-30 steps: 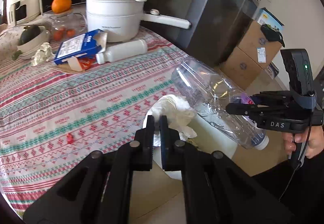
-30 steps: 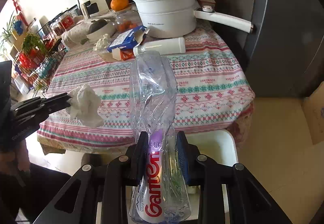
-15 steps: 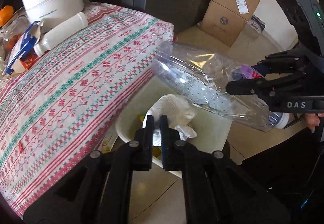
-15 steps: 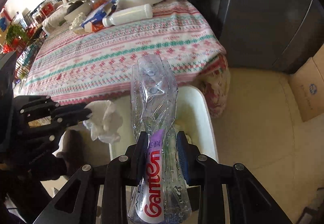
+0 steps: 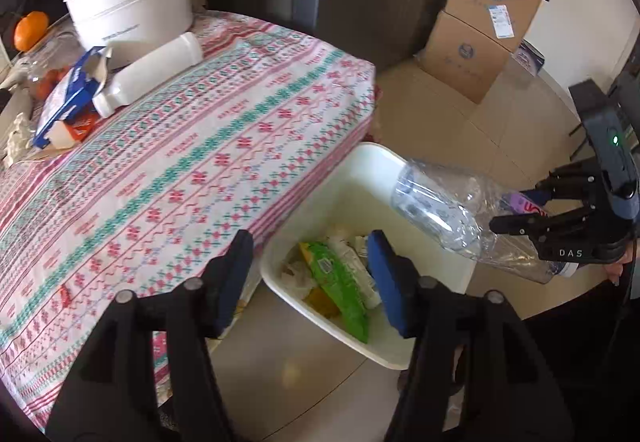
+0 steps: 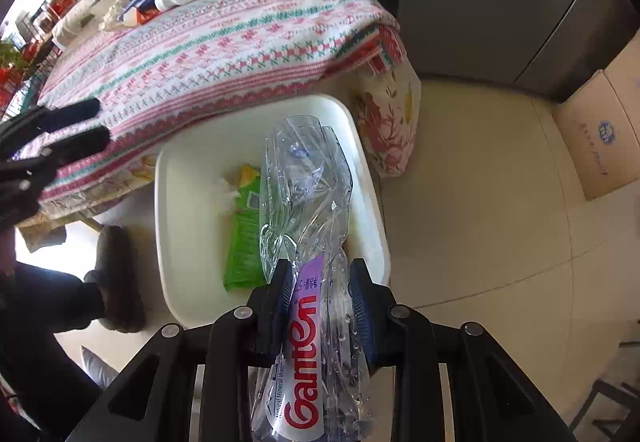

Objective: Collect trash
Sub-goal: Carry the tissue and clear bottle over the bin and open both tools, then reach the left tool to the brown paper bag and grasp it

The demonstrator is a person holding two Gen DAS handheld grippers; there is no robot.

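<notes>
Two grippers hang over the same white bin (image 5: 404, 360) on the floor, and the step in hand, as I judge it, is dropping the crushed plastic bottle (image 6: 306, 210) into it. Nearest the right wrist camera, the right gripper (image 6: 322, 296) is clamped on the bottle at its labelled waist, pointing almost straight down, with the clear base end leading over the bin's inside. The drop should go well if the gripper parts only once the whole bottle sits within the rim; in the left wrist view the capped end looks to lie outside the bin's near edge, so a small shift toward the desk (image 5: 168, 178) would help. The bottle is light and springy, so a low release seems wise, lest it bounce off the green packet (image 5: 340, 282) and other rubbish already inside. The left gripper (image 5: 308, 278) has just been opening and stands wide apart above the bin with nothing between its fingers; it should draw clear of the bottle's path. Farther off, on the patterned cloth, a white bottle (image 5: 148, 74) lies on its side beside a torn blue carton (image 5: 68, 98), likely the next trash to fetch, while the white pot (image 5: 132, 10) behind them looks like something to leave alone.
</notes>
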